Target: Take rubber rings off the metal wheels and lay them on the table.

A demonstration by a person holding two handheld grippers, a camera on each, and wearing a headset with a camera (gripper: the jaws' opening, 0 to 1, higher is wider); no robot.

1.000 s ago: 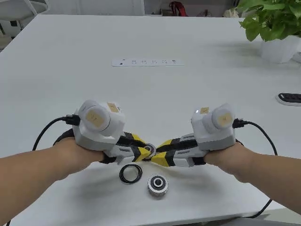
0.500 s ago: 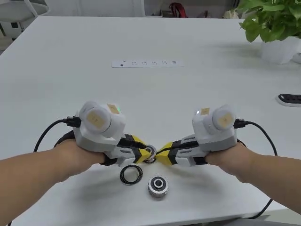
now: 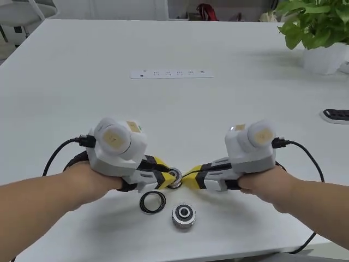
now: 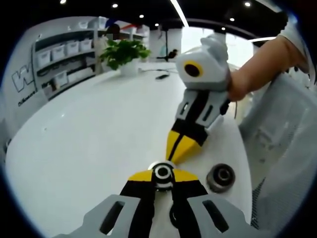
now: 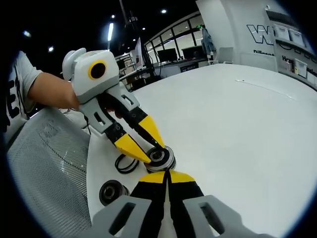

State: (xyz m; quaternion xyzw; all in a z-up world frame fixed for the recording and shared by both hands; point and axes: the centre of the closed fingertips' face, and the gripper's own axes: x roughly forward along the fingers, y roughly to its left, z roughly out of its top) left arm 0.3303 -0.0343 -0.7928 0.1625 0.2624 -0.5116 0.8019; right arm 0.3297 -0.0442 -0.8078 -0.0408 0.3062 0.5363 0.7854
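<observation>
Almost nothing has shifted in the last second: both grippers stay nose to nose over the near edge of the white table [image 3: 163,114], with the right gripper [image 3: 191,177] only a touch further right. The left gripper [image 3: 168,176] is clamped across a small metal wheel [image 3: 174,177], its yellow jaws closed on either side and holding it just above the table. The right gripper's jaws are pressed together with no gap, tips against the wheel's rim; whether they pinch rubber there is too small to tell. One black rubber ring [image 3: 152,201] lies flat just near of the grippers, and a second wheel [image 3: 184,215] sits just right of it, seemingly with its dark band on. Such a ring is probably thin, light and stretchy, seated tight on the rim, so it is best nipped at its outer edge and peeled sideways. The wheel is hard and smooth, and may slip or spin in the jaws. A power strip [image 3: 171,73] lies far across the table, a potted plant [image 3: 313,24] stands far right, and cables [image 3: 54,154] trail from the grippers — none in the way. Only the loose ring and second wheel are close enough to be knocked.
</observation>
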